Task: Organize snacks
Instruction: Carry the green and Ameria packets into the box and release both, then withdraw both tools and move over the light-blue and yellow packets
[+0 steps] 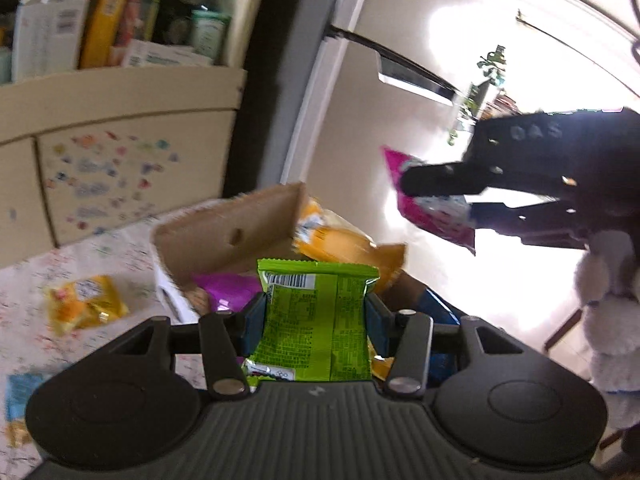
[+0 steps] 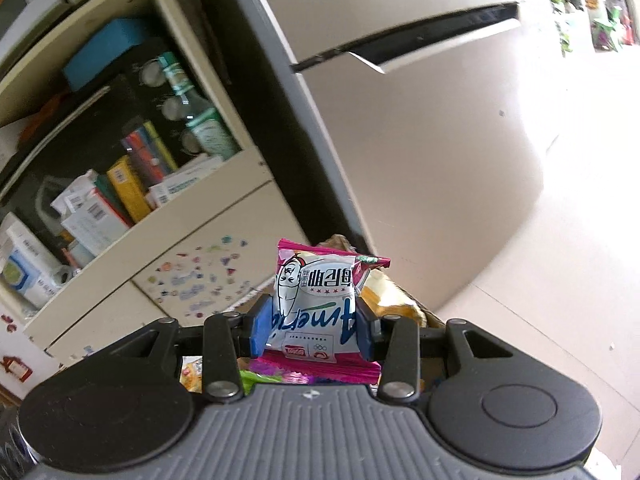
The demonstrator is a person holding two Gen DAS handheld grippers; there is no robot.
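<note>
A: Left claw (image 1: 316, 316)? Status?

B: Pinching green snack packet (image 1: 316, 320) across its short width, long axis pointing fwd, away from wrist. Held up in air. Cardboard box (image 1: 228, 232) just ahead and below, open, already holding a purple packet (image 1: 228, 286) and an orange bag (image 1: 340, 240).

A: Right claw (image 2: 314, 330)?

B: Clamped on pink-and-white snack packet (image 2: 316, 304), blue pads (image 2: 259, 330) squeezing both sides, packet standing tall, print upside down. Also airborne. In left wrist view, off to the right and higher than the box.

A: Nearer the box?

B: Left, prob. Box almost straight under the green packet; short drop fwd and down likely enough. Right needs a swing leftward first.

A: Surface?

B: Counter (image 1: 28, 280) w/ floral-print cover. Loose yellow packet (image 1: 84, 302) lying left of box, well apart from both claws. Blue packet (image 1: 24, 400) at near-left edge, blurry.

A: Room?

B: Cream cabinet (image 1: 120, 120) w/ stickers behind, shelf (image 2: 132, 172) of boxes and bottles above, fridge (image 2: 420, 120) to the right. Strong glare at far right.
</note>
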